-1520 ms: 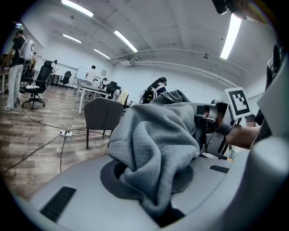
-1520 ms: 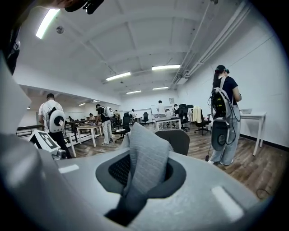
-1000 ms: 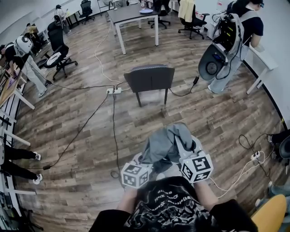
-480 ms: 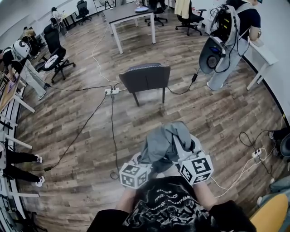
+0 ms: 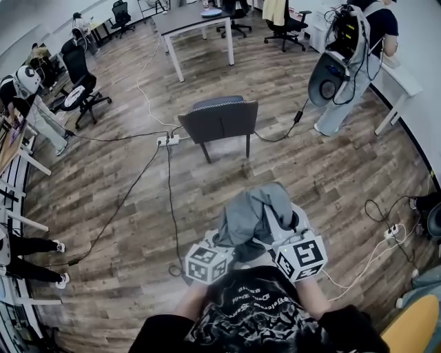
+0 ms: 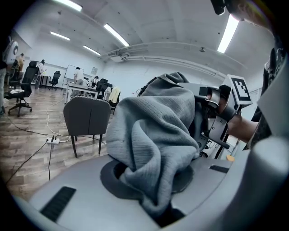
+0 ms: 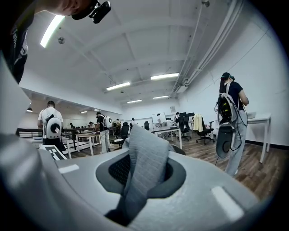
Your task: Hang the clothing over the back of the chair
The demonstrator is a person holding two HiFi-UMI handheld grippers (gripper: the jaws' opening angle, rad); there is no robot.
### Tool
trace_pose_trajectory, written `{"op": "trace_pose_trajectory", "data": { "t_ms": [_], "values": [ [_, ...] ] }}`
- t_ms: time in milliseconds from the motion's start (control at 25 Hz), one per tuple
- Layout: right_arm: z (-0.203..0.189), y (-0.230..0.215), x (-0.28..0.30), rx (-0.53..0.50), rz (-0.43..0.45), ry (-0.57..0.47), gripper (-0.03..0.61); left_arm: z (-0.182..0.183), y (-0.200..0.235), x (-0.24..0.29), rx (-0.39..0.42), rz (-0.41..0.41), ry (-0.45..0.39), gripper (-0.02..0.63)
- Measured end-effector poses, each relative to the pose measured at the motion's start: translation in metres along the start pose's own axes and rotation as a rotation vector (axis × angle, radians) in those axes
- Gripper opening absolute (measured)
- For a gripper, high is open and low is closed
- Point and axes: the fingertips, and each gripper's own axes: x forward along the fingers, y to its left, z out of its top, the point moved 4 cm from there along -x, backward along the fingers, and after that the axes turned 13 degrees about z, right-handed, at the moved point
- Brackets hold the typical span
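Left gripper [image 6: 156,198] clamped on thick bunch of grey clothing [image 5: 251,214]; right gripper [image 7: 131,189] pinched shut on a thin fold of same. Garment bundled between both, held up close in front, above wood floor [image 5: 138,207]. Ribbed knit: judged soft, light, limp, likely to sag or slide. Best gripped at two separate edge points for spreading. Chair [image 5: 219,123] well apart ahead, empty.

We are in a large open-plan office or lab. We see a wood-plank floor [image 5: 103,172], desks [image 5: 196,17] with wheeled office chairs [image 5: 77,96], a power strip [image 5: 169,140] and cables [image 5: 167,200] trailing across the floor, tube lights [image 7: 167,76] overhead, and a person [image 5: 358,34] wearing a backpack rig [image 5: 329,76].
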Motion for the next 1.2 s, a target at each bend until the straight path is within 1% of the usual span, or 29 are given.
{"op": "trace_pose_trajectory", "data": {
  "t_ms": [120,240,400,520,600,800,920,1200],
  "values": [
    [0.001,-0.003,0.013,0.003,0.0,0.008,0.061,0.002,0.008,0.007,-0.008,-0.015,0.015,0.081],
    [-0.001,-0.007,0.027,0.014,0.019,0.036,0.06,0.003,0.018,0.013,-0.021,-0.016,0.035,0.081],
    [-0.003,-0.014,0.049,0.017,0.009,0.062,0.06,0.009,0.037,0.024,-0.044,-0.019,0.045,0.081],
    [0.004,-0.023,0.067,0.006,0.004,0.076,0.061,0.019,0.044,0.035,-0.036,-0.051,0.063,0.081],
    [0.005,-0.029,0.077,0.016,-0.005,0.087,0.061,0.025,0.052,0.041,-0.031,-0.058,0.074,0.081],
    [0.01,-0.036,0.108,0.035,-0.023,0.076,0.061,0.048,0.09,0.05,-0.05,-0.044,0.05,0.081],
    [0.017,-0.039,0.127,0.034,-0.033,0.063,0.06,0.059,0.103,0.058,-0.03,-0.071,0.065,0.081],
    [0.027,-0.054,0.166,0.041,-0.096,0.048,0.061,0.087,0.139,0.083,0.03,-0.127,0.086,0.081]
  ]
}}
